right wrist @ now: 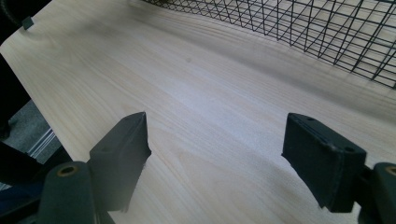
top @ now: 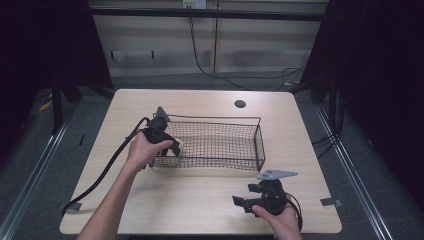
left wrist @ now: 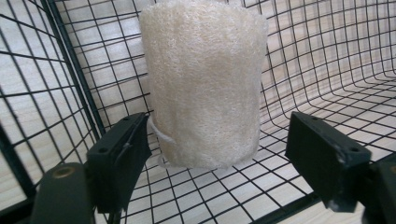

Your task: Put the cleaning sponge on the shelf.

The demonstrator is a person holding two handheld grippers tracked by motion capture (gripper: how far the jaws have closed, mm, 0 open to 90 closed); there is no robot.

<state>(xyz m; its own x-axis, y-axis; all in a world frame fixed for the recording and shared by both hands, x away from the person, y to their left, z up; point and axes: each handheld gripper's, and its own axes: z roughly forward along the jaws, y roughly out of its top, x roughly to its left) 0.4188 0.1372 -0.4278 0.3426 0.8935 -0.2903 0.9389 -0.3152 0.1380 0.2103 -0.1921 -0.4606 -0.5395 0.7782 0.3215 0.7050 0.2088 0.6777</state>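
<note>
On the pale wood-grain desk (top: 200, 200), your black wire basket (top: 215, 142) sits near the middle, with a round dark cable hole (top: 240, 104) in the top beyond it. Your left tool (left wrist: 210, 154) reaches into the basket's left end, jaws spread, and the cream loofah roll (left wrist: 203, 84) stands between them on the mesh floor; its near-left edge looks to be touching the left jaw, clear of the right one. Your right tool (right wrist: 217, 154) hovers above bare desk by the near right edge, jaws spread wide around nothing. Around the desk lies grey floor (top: 45, 150), with dark curtains at both sides and light wall panels (top: 200, 45) behind, a black cable hanging down them.
</note>
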